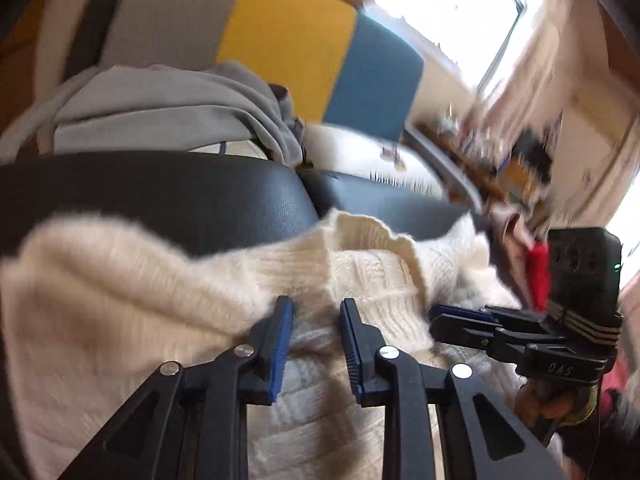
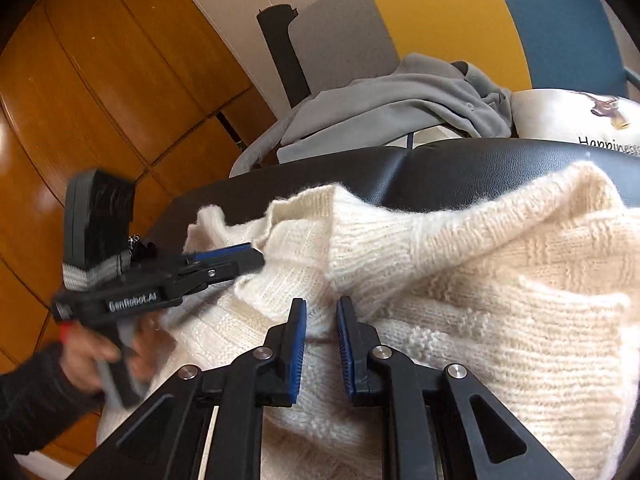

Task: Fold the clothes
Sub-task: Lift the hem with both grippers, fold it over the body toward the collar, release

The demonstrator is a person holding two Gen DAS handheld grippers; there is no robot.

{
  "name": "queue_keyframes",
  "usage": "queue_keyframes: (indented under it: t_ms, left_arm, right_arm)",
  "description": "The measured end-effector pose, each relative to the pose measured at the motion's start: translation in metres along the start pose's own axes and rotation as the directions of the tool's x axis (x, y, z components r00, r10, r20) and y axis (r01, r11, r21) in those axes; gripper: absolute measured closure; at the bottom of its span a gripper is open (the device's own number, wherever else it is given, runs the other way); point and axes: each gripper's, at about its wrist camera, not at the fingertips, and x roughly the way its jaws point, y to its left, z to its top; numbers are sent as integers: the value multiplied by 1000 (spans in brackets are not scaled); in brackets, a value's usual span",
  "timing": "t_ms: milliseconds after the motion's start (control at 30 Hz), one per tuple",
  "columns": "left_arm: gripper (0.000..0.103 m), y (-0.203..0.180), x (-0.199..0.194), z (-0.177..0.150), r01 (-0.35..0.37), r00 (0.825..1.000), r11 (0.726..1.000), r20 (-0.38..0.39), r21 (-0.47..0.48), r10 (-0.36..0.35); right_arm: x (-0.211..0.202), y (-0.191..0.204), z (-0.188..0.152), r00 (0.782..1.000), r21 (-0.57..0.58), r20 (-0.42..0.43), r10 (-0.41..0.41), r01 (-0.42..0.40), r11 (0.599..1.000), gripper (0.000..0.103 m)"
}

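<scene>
A cream knitted sweater lies rumpled on a black padded surface; it also fills the right wrist view. My left gripper hovers over the sweater near its collar, jaws a little apart, nothing between them. It shows from the side in the right wrist view, tips against the sweater's folded edge. My right gripper sits over the knit with a narrow gap between its pads, and shows in the left wrist view at the right.
A grey garment lies heaped behind the black surface, also in the left wrist view. A grey, yellow and blue chair back stands behind. A white printed cushion is at right. Wooden cabinet doors are at left.
</scene>
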Motion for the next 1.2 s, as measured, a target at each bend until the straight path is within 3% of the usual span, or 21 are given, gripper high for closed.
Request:
queue_keyframes:
  t_ms: [67, 233, 267, 300, 367, 567, 667, 800, 900, 933, 1067, 1200]
  left_arm:
    - [79, 1, 0, 1, -7, 1000, 1000, 1, -29, 7]
    - [79, -24, 4, 2, -130, 991, 985, -6, 113, 131]
    - [79, -26, 4, 2, -139, 990, 982, -3, 125, 140]
    - [79, -26, 3, 2, -141, 990, 982, -2, 128, 142]
    - [79, -24, 4, 1, -136, 991, 983, 2, 123, 136]
    - [79, -21, 1, -2, -122, 993, 986, 7, 111, 122]
    - [79, -21, -1, -4, -121, 993, 987, 10, 110, 121]
    - [79, -18, -1, -4, -106, 994, 990, 11, 96, 106]
    - [79, -16, -2, -4, -91, 996, 992, 13, 82, 90]
    - [79, -15, -2, -4, -86, 996, 993, 14, 77, 85]
    - [79, -14, -2, -4, -78, 997, 995, 16, 67, 77]
    - [79, -11, -8, -3, -59, 998, 998, 34, 22, 58]
  right_arm:
    - [-1, -3, 1, 1000, 21, 0, 17, -17, 1000, 86]
    - [-13, -18, 2, 995, 151, 14, 100, -101, 983, 85]
    - [-17, -22, 3, 993, 180, 28, 111, -114, 977, 78]
    - [-26, -27, 5, 992, 204, 59, 107, -117, 972, 61]
    - [-45, -35, 11, 991, 227, 116, 72, -97, 969, 39]
    - [-70, -54, 50, 985, 276, 173, 15, -63, 959, 38]
    - [-56, -64, 78, 991, 294, 132, 4, -43, 955, 38]
    - [-24, -74, 100, 999, 270, -32, -44, 51, 962, 38]
    - [-20, -78, 82, 976, 217, -95, -194, 211, 953, 40]
    - [-21, -77, 72, 972, 192, -91, -215, 229, 954, 40]
    - [-21, -60, 29, 942, -24, 41, -332, 333, 942, 40]
    - [-15, -54, 30, 920, -62, 36, -390, 392, 918, 38]
